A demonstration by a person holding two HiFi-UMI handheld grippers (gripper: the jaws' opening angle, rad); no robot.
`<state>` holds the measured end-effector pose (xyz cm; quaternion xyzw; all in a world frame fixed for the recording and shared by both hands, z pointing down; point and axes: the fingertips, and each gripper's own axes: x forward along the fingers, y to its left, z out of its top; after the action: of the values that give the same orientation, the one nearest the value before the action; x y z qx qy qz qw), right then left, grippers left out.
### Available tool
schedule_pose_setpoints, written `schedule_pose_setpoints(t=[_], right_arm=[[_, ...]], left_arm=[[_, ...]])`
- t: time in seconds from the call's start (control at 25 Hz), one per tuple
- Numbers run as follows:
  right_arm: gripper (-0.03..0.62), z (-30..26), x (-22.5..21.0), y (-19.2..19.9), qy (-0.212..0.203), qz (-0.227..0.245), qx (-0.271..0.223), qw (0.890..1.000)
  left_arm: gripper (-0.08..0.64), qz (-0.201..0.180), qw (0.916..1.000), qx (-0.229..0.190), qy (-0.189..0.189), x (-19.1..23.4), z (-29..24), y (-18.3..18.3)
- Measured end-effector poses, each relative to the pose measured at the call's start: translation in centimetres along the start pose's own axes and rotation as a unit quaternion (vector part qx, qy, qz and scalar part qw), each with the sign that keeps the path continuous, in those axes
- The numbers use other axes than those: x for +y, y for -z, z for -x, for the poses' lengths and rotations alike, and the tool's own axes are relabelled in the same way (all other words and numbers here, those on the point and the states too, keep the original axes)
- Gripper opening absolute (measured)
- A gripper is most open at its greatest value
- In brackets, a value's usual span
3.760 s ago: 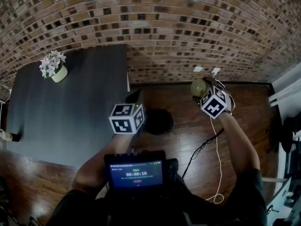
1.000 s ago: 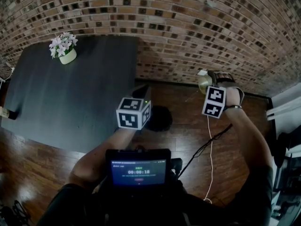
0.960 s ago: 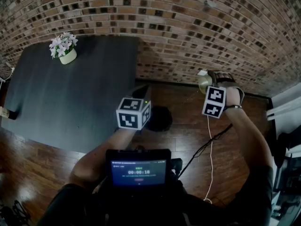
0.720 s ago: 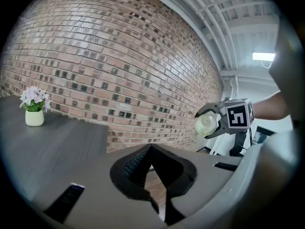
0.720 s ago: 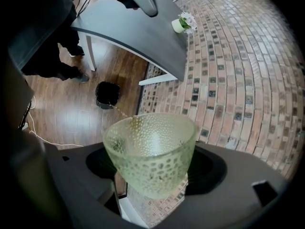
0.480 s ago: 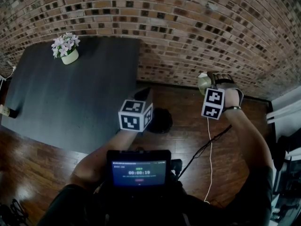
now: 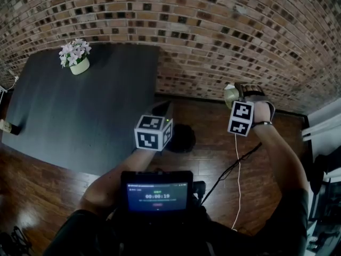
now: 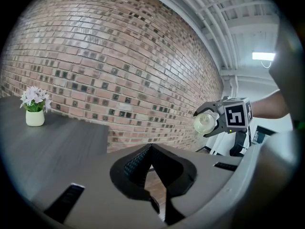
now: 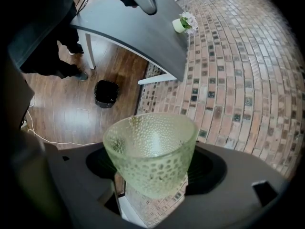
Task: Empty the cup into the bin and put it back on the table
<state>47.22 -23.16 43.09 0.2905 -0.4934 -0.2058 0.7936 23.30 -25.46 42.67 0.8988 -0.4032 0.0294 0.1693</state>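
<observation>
The right gripper grips a dimpled glass cup, jaws spread wide against its sides, held high near the brick wall and well apart from the black bin on the floor. The left gripper is closed and empty. The cup looks almost empty, so the next move is probably carrying it to the table and setting it upright.

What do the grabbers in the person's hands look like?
The left gripper and right gripper are dark grey, each topped by a white cube with black square markers. A white cable hangs from the right one. The sleeves are short and dark.
</observation>
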Motion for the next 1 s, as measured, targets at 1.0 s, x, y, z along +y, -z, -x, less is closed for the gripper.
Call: schedule_pose_setpoints(t=[1.0], right_arm=[[0.396, 1.3, 1.8, -3.2, -0.057, -0.432, -0.208, 0.876]], left_arm=[[0.0, -0.014, 0.9997, -0.018, -0.007, 4.0, 6.1, -2.9]])
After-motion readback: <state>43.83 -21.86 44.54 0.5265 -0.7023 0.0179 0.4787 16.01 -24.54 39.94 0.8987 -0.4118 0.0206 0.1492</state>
